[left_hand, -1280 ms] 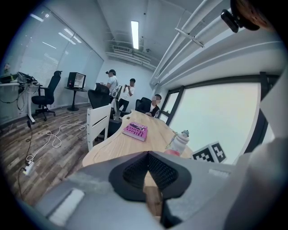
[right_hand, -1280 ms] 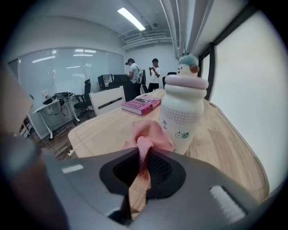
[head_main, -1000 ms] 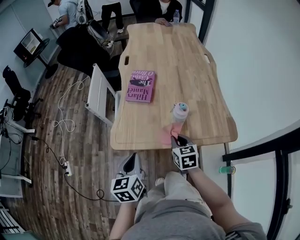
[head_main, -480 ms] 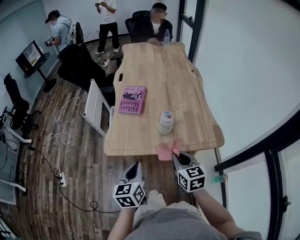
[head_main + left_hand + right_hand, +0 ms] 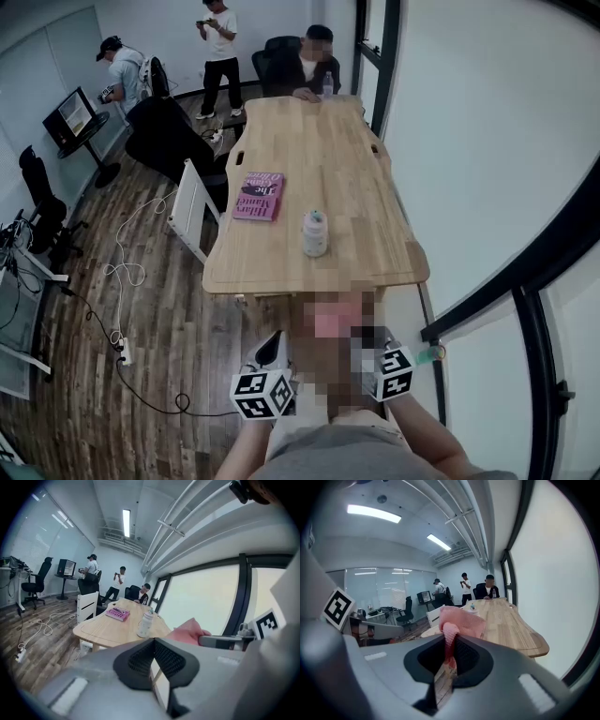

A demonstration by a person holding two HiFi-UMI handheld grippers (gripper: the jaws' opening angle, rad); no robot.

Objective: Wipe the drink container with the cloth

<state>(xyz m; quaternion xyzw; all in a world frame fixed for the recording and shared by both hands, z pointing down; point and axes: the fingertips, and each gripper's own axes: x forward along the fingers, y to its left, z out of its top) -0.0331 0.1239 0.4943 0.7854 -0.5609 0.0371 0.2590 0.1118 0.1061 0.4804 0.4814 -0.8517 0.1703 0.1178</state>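
Observation:
The drink container (image 5: 315, 232), a pale bottle with a teal cap, stands upright near the front edge of the wooden table (image 5: 319, 141); it also shows in the left gripper view (image 5: 146, 623). My right gripper (image 5: 450, 641) is shut on the pink cloth (image 5: 460, 622), holding it up in the air short of the table and apart from the bottle. In the head view a mosaic patch covers the cloth and the right jaws. The left gripper (image 5: 153, 641) is shut with nothing between its jaws, low and left of the right one (image 5: 274, 341).
A pink book (image 5: 260, 195) lies on the table left of the bottle. A white chair (image 5: 192, 202) and a black office chair (image 5: 164, 136) stand at the table's left. Cables (image 5: 122, 272) trail on the floor. People are at the far end. A glass wall (image 5: 487, 187) runs along the right.
The right gripper has pulled the cloth back from the bottle's base, past the table edge, towards the body. Both grippers and the view are now farther from the table.

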